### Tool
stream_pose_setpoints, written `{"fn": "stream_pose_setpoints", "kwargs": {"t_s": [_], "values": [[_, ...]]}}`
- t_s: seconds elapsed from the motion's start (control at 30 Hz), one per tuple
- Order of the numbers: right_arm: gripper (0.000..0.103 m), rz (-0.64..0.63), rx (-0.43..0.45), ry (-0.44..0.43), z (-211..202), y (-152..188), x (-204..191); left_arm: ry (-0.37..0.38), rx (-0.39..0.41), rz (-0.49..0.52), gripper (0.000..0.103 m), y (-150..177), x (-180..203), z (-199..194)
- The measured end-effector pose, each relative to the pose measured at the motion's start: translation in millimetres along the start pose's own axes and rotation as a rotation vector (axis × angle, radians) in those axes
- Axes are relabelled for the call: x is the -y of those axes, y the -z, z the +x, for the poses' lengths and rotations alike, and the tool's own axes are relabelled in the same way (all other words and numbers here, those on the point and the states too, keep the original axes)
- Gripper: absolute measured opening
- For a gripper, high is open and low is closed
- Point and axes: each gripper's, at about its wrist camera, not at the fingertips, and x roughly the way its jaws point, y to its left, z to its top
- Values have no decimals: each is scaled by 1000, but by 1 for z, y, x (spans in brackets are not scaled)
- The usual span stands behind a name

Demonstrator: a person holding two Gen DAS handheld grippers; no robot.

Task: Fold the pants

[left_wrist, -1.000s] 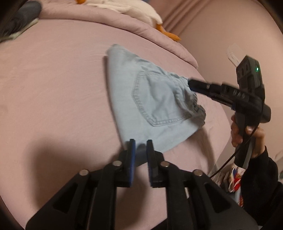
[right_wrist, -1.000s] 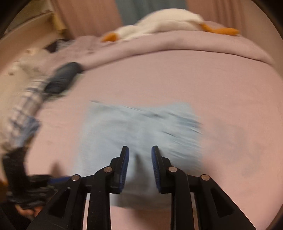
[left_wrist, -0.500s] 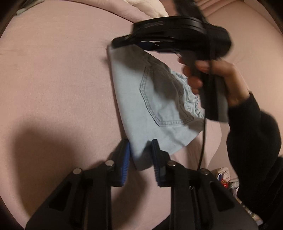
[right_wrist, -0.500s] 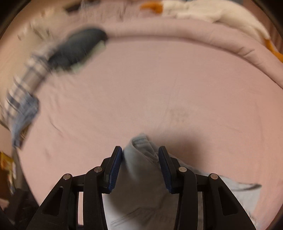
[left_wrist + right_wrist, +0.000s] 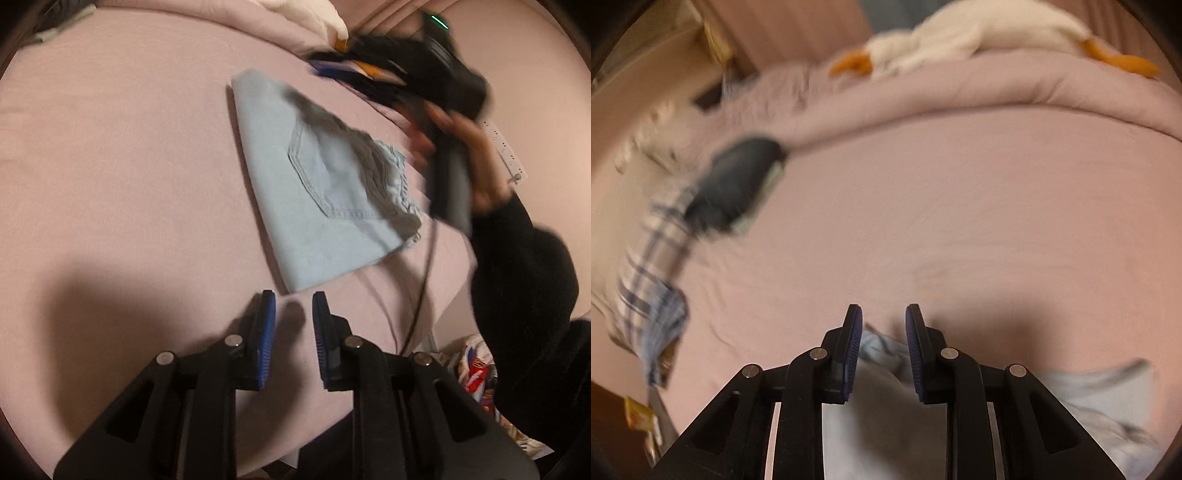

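The pants [image 5: 325, 192], light blue denim folded into a compact wedge, are laid flat on the pink bed [image 5: 129, 147], with a stitched back pocket [image 5: 325, 173] turned upward and the gathered waistband along the edge nearest the person's side. Part of the denim is darkened by a shadow cast from above. In the left wrist view the left gripper [image 5: 293, 314] is seen just short of the wedge's nearest corner, its blue-padded jaws narrowly parted with only the sheet and a small shadow between them; nothing is held, and the jaws have just been opening slightly. The right gripper [image 5: 332, 70] is seen blurred above the far side of the pants, carried by a hand [image 5: 476, 147] emerging from a black sleeve [image 5: 524, 280], with a cable [image 5: 421, 295] trailing down over the bed. In the right wrist view the right gripper [image 5: 883, 325] is shown with its jaws narrowly parted above the edge of the pants [image 5: 882, 373]; cloth is visible below the gap but is not pinched, and the jaws have just been closing. Farther off, a white plush goose [image 5: 960, 40] with orange feet is seen on a rolled pink quilt [image 5: 960, 88], and a dark blue garment [image 5: 738, 181] and plaid cloth [image 5: 653, 273] are piled at the bed's left edge.
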Motion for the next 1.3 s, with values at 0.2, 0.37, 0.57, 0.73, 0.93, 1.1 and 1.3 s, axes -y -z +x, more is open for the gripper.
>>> {"fn": "stream_pose_setpoints", "kwargs": {"t_s": [0.2, 0.37, 0.57, 0.73, 0.93, 1.1, 1.3], "values": [[24, -118, 89, 152, -101, 56, 21, -11, 84, 56, 38, -33, 23, 2], [24, -221, 63, 299, -130, 103, 37, -72, 63, 147, 44, -51, 34, 35], [24, -286, -6, 382, -103, 155, 52, -160, 13, 244, 52, -51, 27, 56], [33, -38, 31, 197, -126, 137, 84, -149, 40, 156, 69, -55, 9, 30], [60, 338, 130, -33, -154, 143, 155, -62, 95, -82, 86, -51, -37, -6], [61, 489, 66, -125, -140, 161, 185, 68, 58, -244, 86, -55, -56, 0], [66, 529, 31, -238, -122, 156, 183, 75, 58, -217, 86, -53, -52, -3]]}}
